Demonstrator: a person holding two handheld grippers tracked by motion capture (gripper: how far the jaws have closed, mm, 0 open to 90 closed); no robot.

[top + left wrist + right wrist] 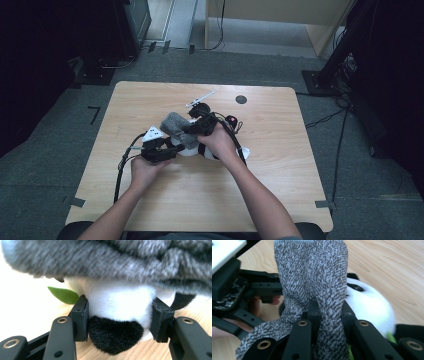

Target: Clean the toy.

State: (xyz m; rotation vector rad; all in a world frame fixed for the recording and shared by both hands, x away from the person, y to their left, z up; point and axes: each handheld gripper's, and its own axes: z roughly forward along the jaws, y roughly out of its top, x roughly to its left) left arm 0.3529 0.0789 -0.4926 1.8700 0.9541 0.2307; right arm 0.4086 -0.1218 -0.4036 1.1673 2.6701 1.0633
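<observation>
At mid-table, a panda plush toy is being clamped by the left gripper, while a grey sock draped over it is being pinched by the right gripper.

1 panda plush, 1 grey sock, 2 claws: left, right.

Lab: camera stands, cables, carpet
</observation>
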